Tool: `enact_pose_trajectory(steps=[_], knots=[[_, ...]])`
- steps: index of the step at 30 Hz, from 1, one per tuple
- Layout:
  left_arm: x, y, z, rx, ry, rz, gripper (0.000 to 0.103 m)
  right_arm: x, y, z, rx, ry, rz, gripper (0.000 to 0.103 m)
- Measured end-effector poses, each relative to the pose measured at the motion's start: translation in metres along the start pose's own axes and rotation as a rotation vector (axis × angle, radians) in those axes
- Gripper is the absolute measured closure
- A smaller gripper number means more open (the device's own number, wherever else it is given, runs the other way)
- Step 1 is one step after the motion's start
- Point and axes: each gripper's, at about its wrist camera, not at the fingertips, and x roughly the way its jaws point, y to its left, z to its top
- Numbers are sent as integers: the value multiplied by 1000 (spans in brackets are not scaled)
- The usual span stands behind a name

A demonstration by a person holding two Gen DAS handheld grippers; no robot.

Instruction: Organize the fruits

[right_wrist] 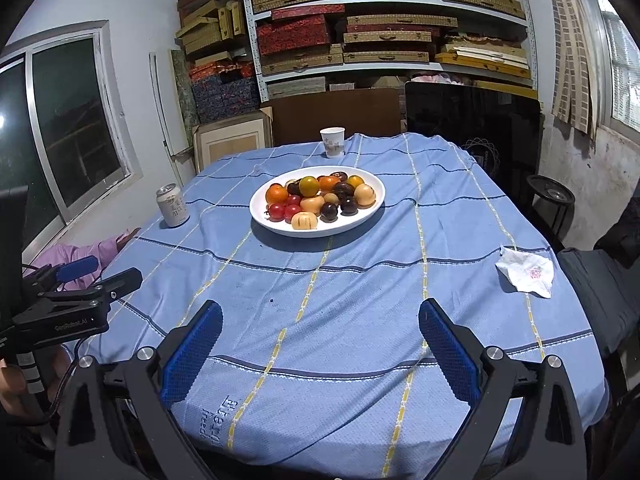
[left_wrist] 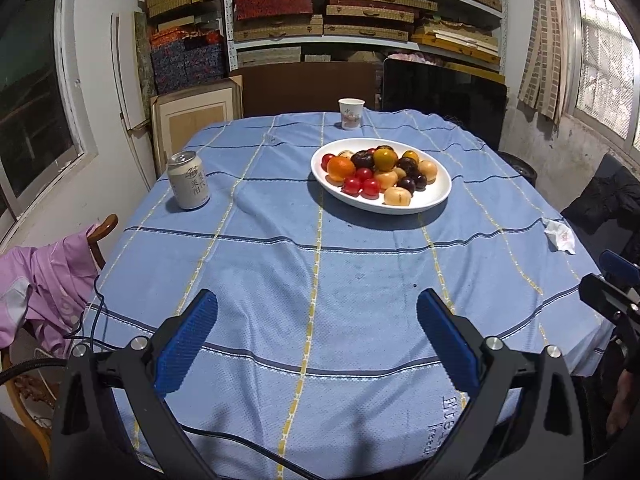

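From your left wrist view, the left gripper [left_wrist: 316,320] hangs over the near part of the blue checked tablecloth [left_wrist: 280,260], its blue pads spread wide with nothing between them. The white oval plate [left_wrist: 434,196] sits far of centre, a little to the right, and every fruit [left_wrist: 380,172] you can see lies piled on it; none shows on the cloth. That fits fruit already gathered as well as fruit waiting to be sorted out, so judge before you reach. If you go in, come from above and close on one piece only, since the round ones lean on each other and may roll. A drink can [left_wrist: 189,180] stands to the left, a paper cup [left_wrist: 351,113] at the far edge

From your right wrist view, the right gripper [right_wrist: 320,328] is likewise fully parted and empty, low over the near cloth. The heap mixes orange citrus [right_wrist: 277,194], small red tomatoes [right_wrist: 276,211], dark plums [right_wrist: 329,211] and pale yellow rounds [right_wrist: 305,221], touching. A crumpled tissue [right_wrist: 526,272] lies at the right
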Motion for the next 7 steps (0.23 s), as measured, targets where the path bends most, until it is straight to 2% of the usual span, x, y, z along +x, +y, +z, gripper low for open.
enact_pose_trajectory(steps=[7], knots=[[2, 4, 0, -14, 1, 7, 5, 1, 0, 0, -4, -3, 7, 4]])
